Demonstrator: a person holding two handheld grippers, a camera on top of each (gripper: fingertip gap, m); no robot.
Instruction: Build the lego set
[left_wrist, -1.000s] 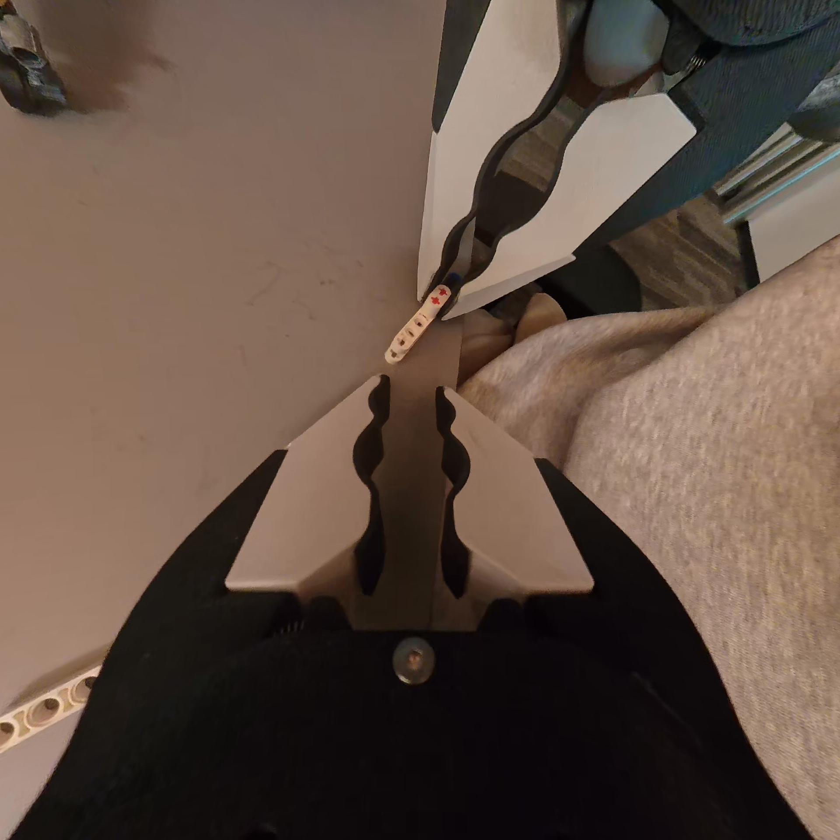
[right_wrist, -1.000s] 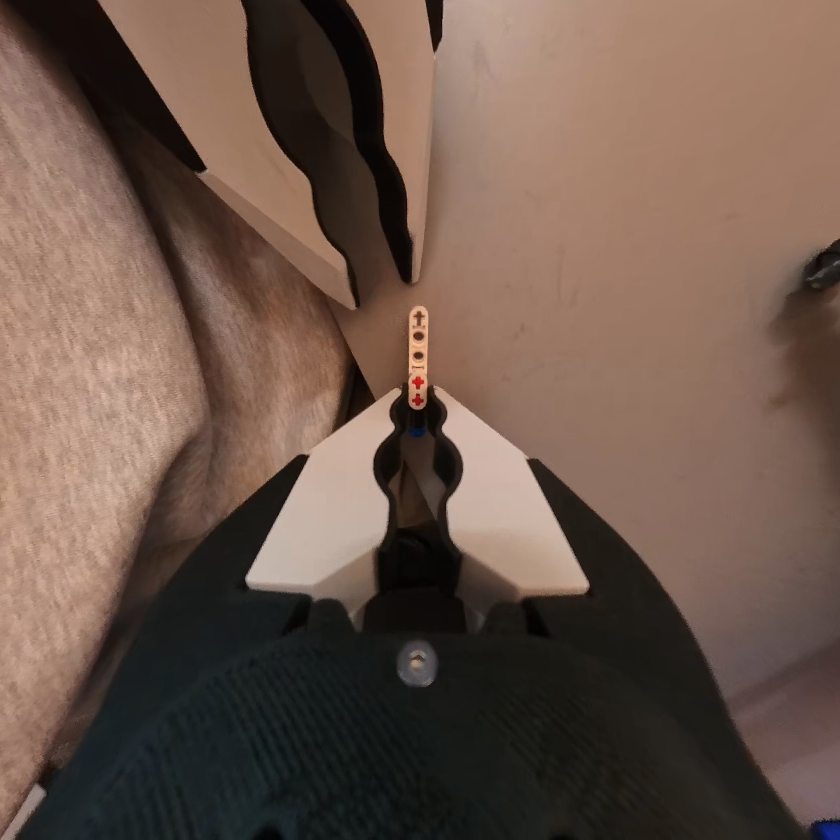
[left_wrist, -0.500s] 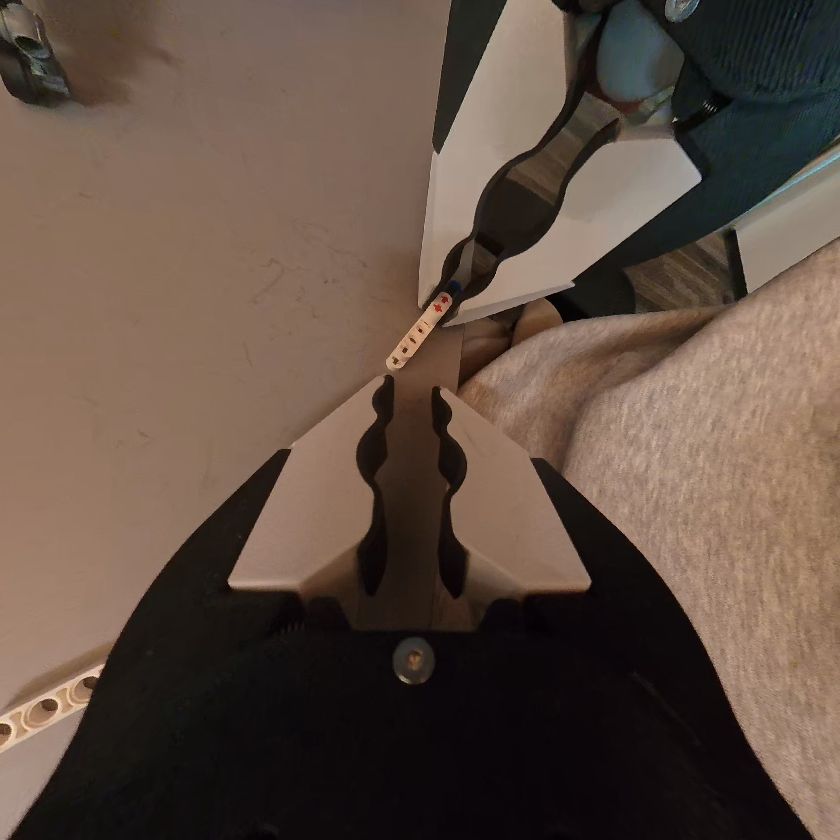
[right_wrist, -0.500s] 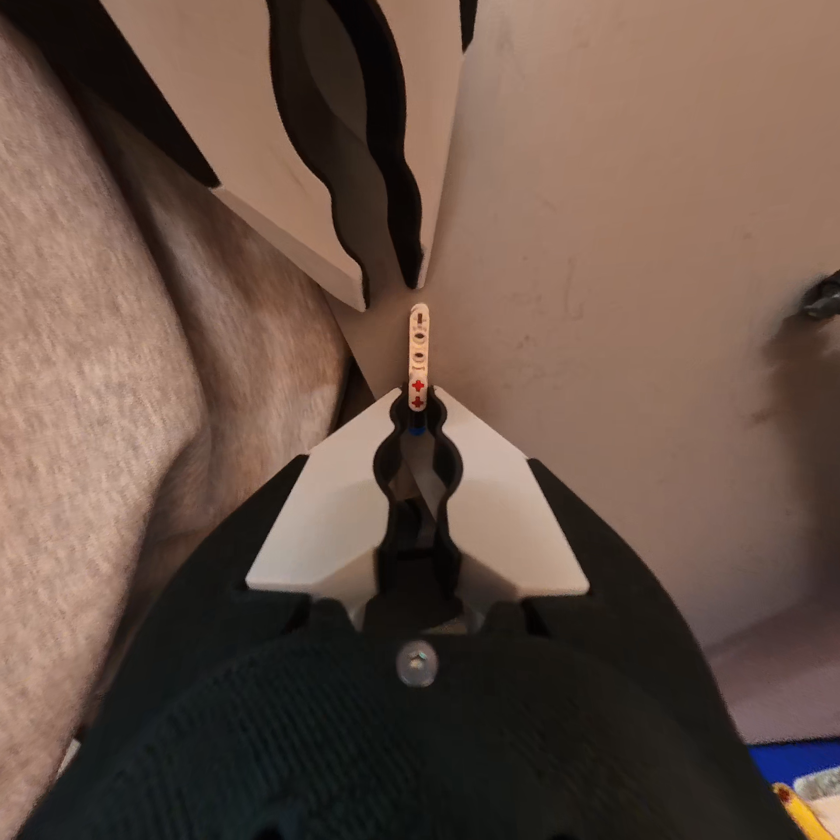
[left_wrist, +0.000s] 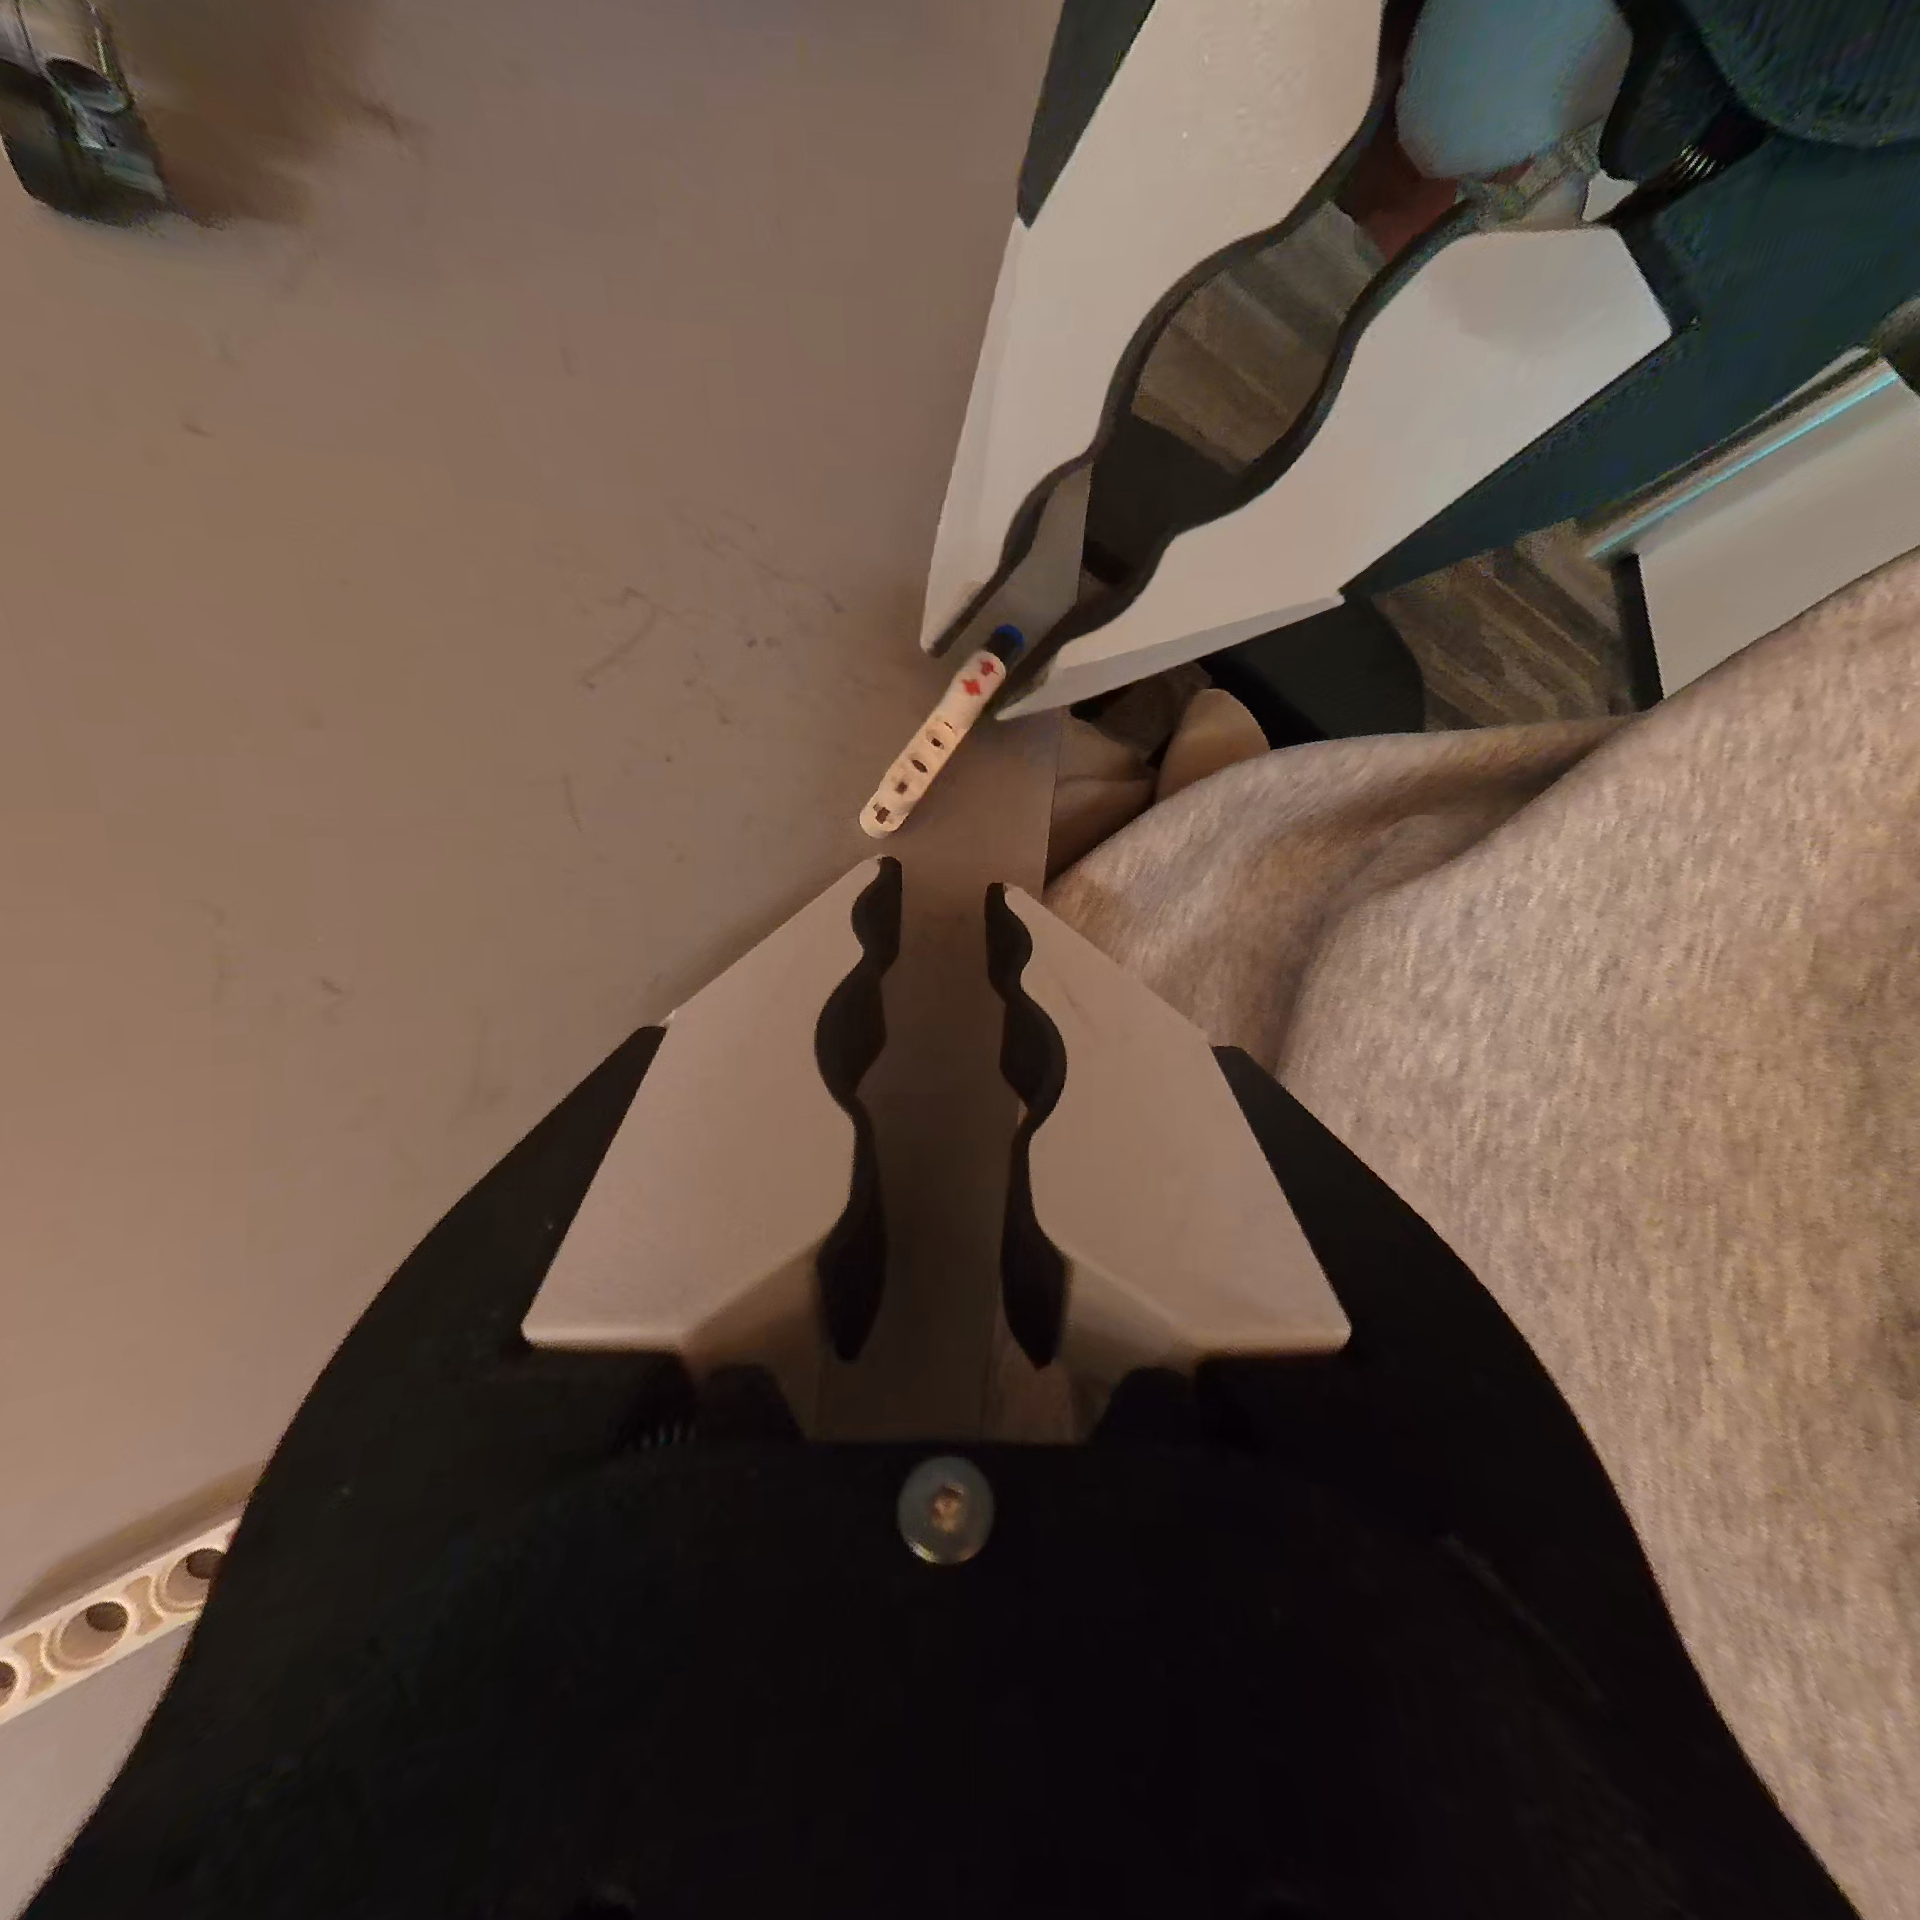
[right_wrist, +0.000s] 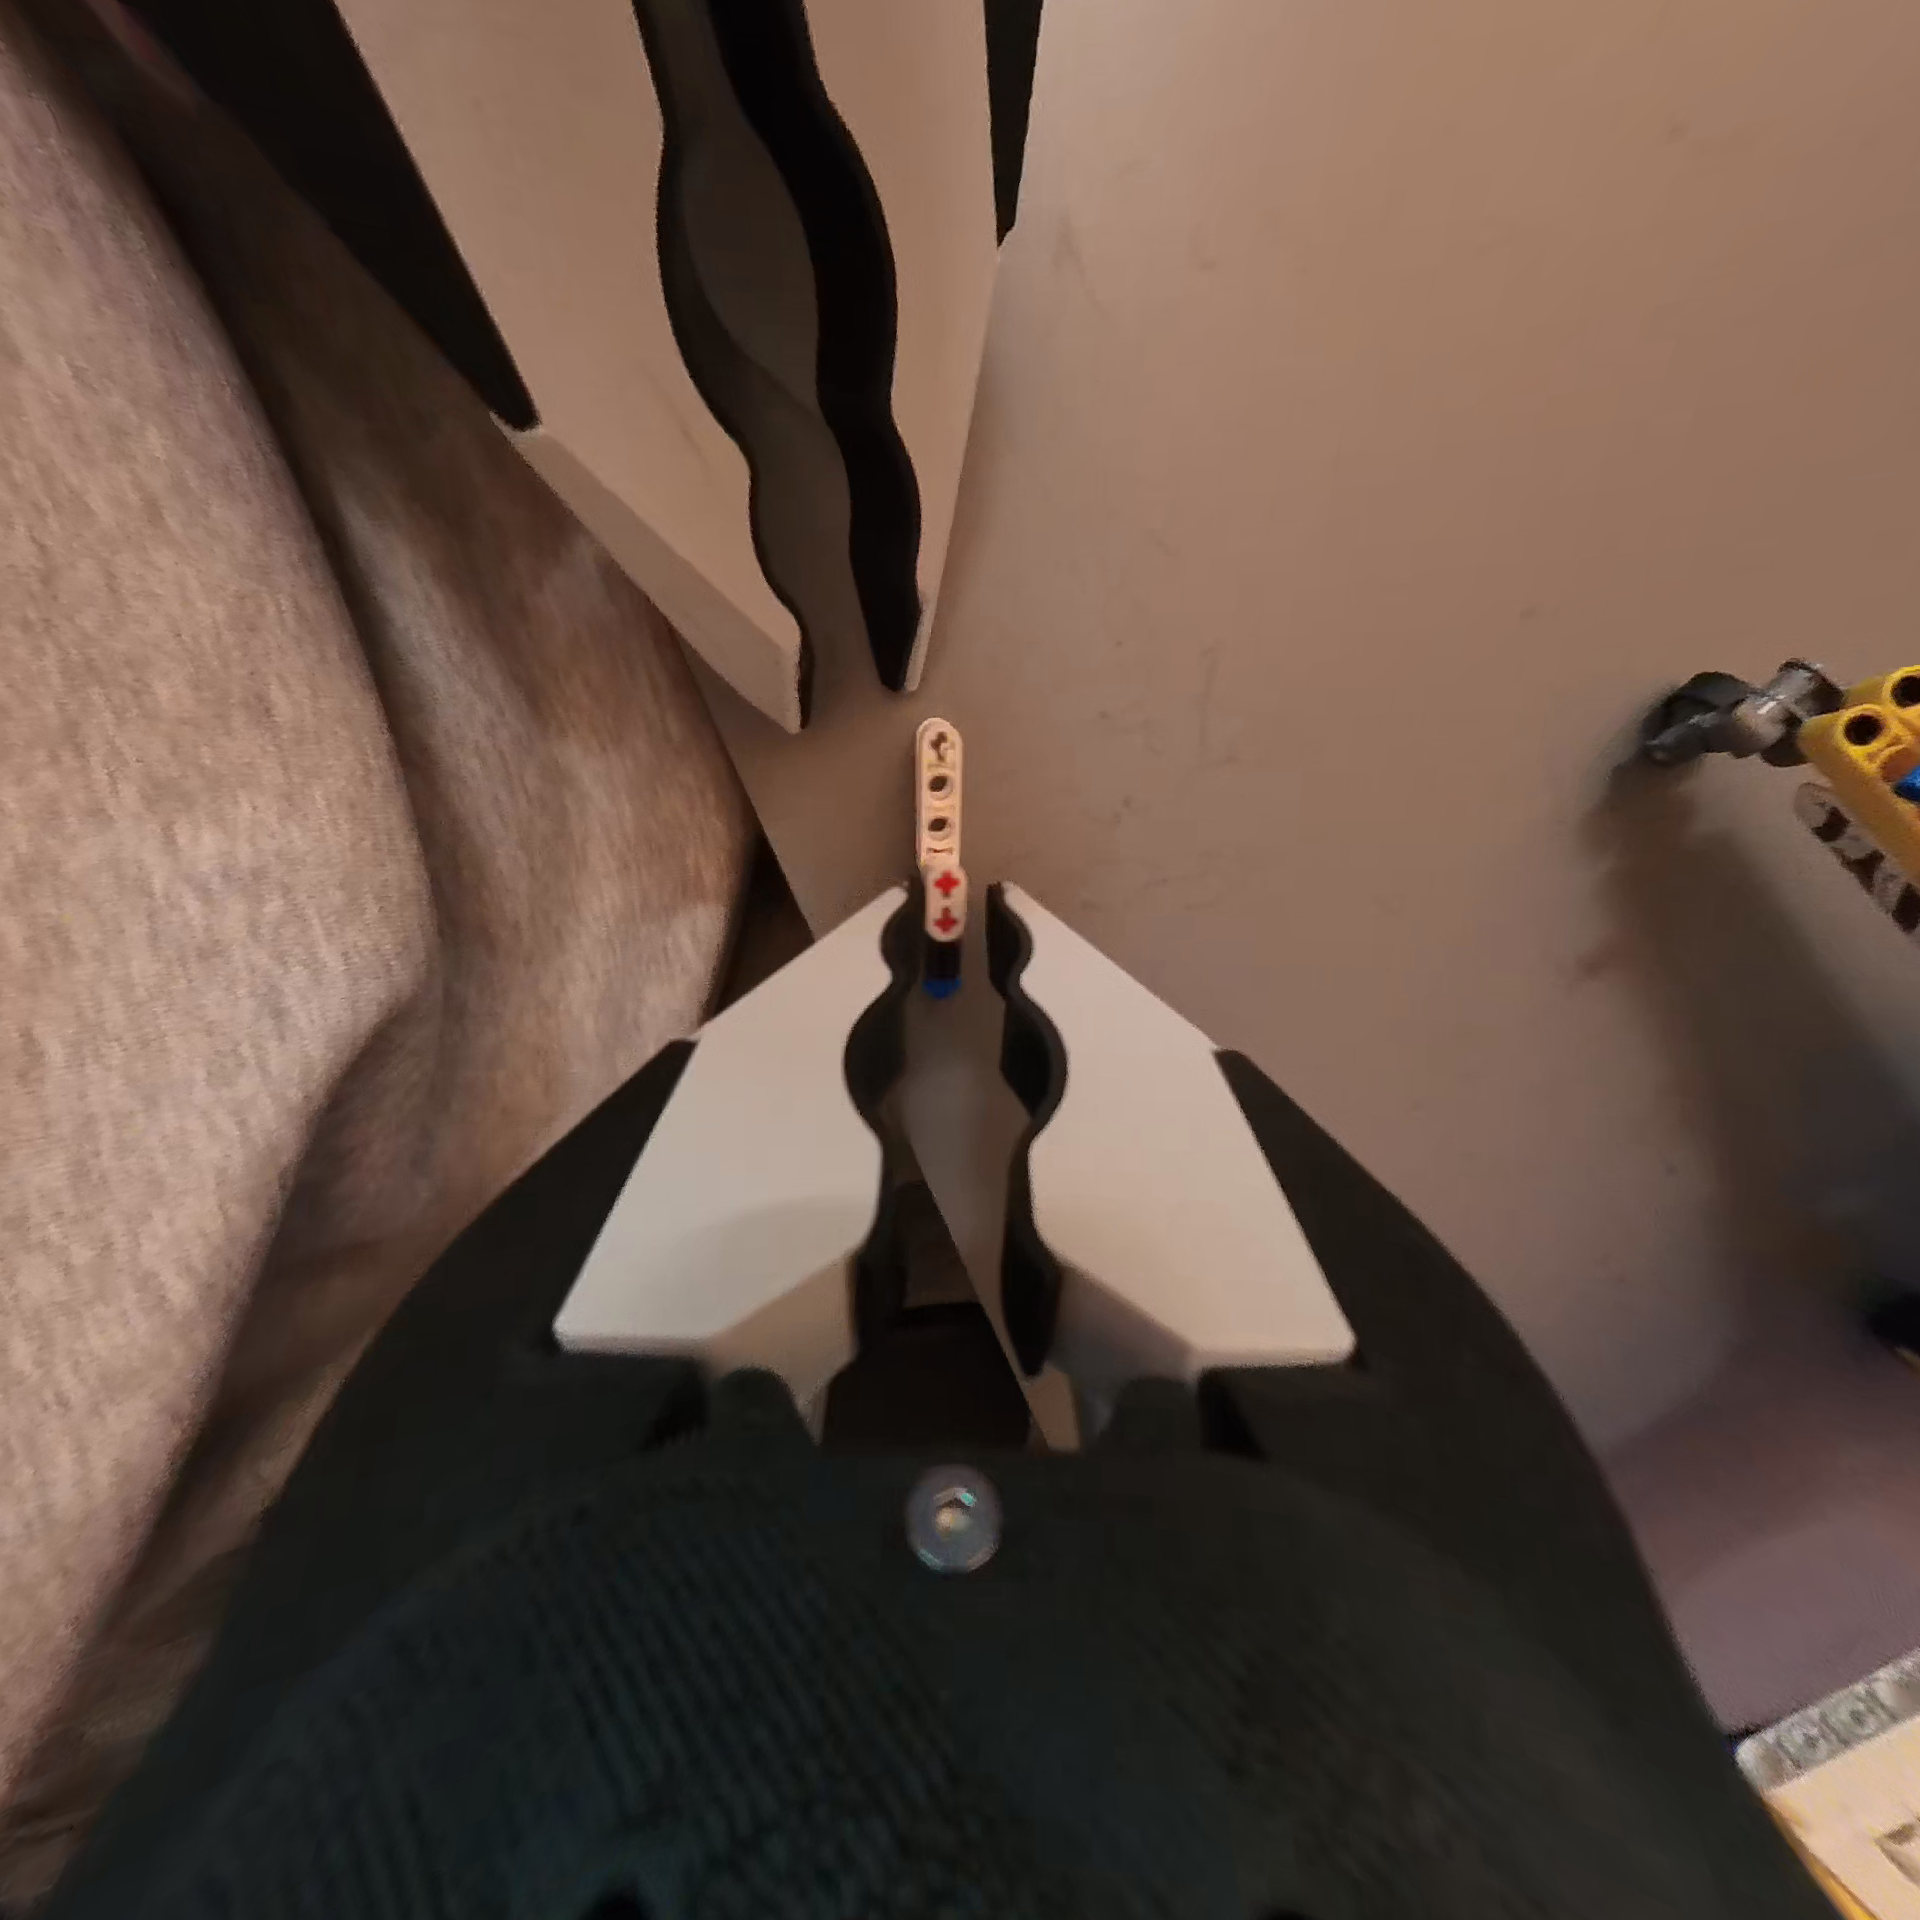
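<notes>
A small white lego beam (right_wrist: 940, 800) with two red cross pins and a blue-tipped black pin at its rear end lies between the tips of my right gripper (right_wrist: 943, 891). Those jaws stand slightly apart, with a thin gap beside the beam. The beam points at my left gripper (right_wrist: 847, 696), which is open and empty just beyond its free end. In the left wrist view the beam (left_wrist: 920, 748) sits over the table near its edge, between my left gripper (left_wrist: 940, 878) and my right gripper (left_wrist: 966, 681).
The beige table (left_wrist: 416, 623) ends close to a person's grey sleeve (left_wrist: 1507, 1039). A long white holed beam (left_wrist: 94, 1642) lies at the lower left and a dark grey part (left_wrist: 73, 125) at the far left. A yellow lego assembly (right_wrist: 1860, 748) and paper (right_wrist: 1849, 1766) lie to the right. Across from one pair of fingers to the other is roughly 4 cm.
My right gripper's jaws have parted a little around the white beam, which they held tightly before. The right view has shifted, bringing the yellow assembly into sight. My left gripper stays open.
</notes>
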